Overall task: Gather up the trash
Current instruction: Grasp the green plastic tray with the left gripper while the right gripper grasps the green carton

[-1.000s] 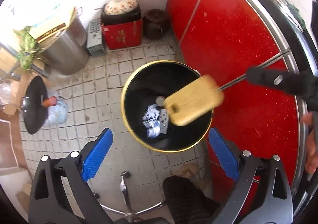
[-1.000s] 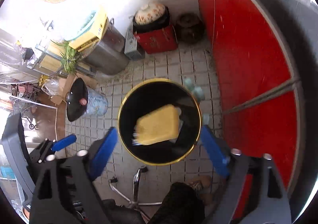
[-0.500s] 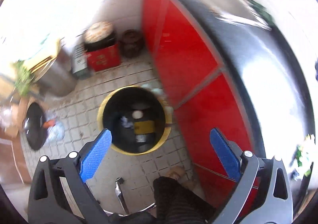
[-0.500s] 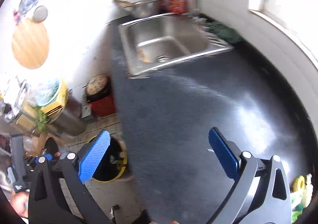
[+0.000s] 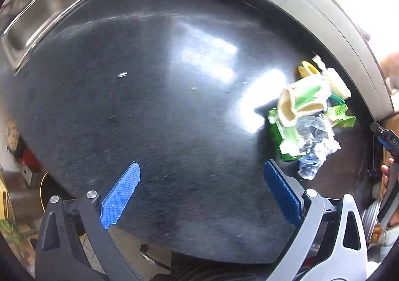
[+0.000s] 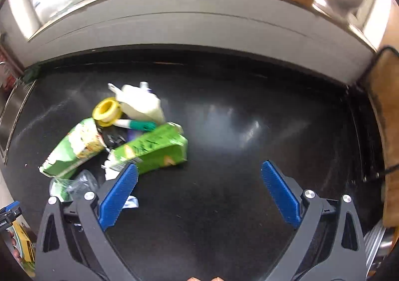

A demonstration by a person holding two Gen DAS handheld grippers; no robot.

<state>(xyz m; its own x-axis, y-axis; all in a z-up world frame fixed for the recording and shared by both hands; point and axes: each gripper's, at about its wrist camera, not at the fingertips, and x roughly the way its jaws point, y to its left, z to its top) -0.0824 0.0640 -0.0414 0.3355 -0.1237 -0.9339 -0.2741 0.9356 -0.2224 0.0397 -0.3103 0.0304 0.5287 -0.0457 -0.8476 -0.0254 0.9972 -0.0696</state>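
A heap of trash lies on the black countertop (image 6: 237,131): two green cartons (image 6: 152,150), a yellow tape ring (image 6: 107,111), a white crumpled bag (image 6: 141,104) and clear plastic wrap (image 6: 74,183). My right gripper (image 6: 199,191) is open and empty, just in front and right of the heap. In the left wrist view the same heap (image 5: 306,111) lies at the right, and my left gripper (image 5: 202,196) is open and empty over bare countertop (image 5: 149,94), left of the heap.
A steel sink (image 5: 32,14) sits at the far left of the counter. A white window ledge (image 6: 199,24) with pots runs behind the counter. A wooden board (image 6: 389,119) stands at the right. The bin's yellow rim (image 5: 42,191) shows below the counter edge.
A yellow sponge-like piece dropped into the black bin. Both grippers then swung up from the bin to the countertop and now face the trash heap, both open.
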